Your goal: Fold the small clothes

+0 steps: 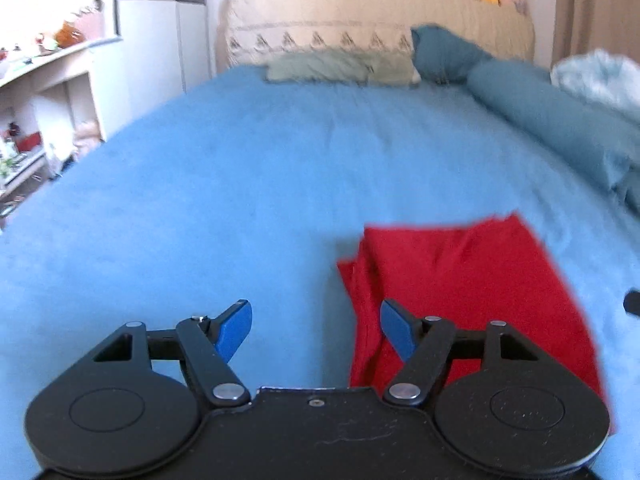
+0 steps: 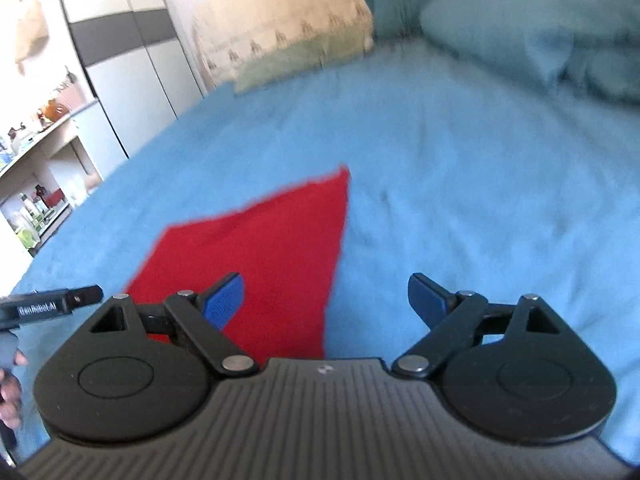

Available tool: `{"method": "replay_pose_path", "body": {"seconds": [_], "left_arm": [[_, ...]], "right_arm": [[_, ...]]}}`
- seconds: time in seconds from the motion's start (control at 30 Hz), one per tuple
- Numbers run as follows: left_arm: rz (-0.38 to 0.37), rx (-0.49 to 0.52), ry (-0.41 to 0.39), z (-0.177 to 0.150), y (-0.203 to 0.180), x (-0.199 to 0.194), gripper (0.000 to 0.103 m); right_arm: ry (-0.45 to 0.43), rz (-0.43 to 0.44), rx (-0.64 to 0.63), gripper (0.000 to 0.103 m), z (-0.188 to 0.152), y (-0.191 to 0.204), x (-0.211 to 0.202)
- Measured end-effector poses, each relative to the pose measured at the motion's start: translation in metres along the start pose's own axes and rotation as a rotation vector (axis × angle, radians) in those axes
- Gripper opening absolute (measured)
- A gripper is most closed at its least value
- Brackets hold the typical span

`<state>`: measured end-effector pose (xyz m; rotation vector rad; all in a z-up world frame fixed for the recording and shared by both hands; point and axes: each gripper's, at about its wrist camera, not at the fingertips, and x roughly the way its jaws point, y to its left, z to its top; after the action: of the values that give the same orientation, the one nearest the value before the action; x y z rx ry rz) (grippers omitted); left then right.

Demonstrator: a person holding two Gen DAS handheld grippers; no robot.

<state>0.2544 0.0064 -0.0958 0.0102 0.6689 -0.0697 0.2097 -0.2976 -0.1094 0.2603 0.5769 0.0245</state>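
Observation:
A red garment lies folded on the blue bedspread, with creased layers along its left edge. My left gripper is open and empty above the bed; its right fingertip is over the garment's left edge. In the right wrist view the red garment lies ahead to the left. My right gripper is open and empty, straddling the garment's right edge. The left gripper's body shows at the left edge there.
Pillows lie at the head of the bed: a green one, teal ones and a pale blue blanket. A beige headboard carries plush toys. Shelves and a wardrobe stand left.

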Motion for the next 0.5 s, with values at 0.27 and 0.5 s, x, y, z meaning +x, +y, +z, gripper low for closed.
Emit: {"method": "replay_pose_path", "body": {"seconds": [0.27, 0.5], "left_arm": [[-0.027, 0.002, -0.107, 0.032, -0.001, -0.167, 0.103], [0.025, 0.046, -0.098, 0.009, -0.001, -0.246, 0.103]], "right_arm": [[-0.042, -0.073, -0.048, 0.103, 0.043, 0.052, -0.154], [0.006, -0.151, -0.106, 0.103, 0.03, 0.081, -0.225]]}}
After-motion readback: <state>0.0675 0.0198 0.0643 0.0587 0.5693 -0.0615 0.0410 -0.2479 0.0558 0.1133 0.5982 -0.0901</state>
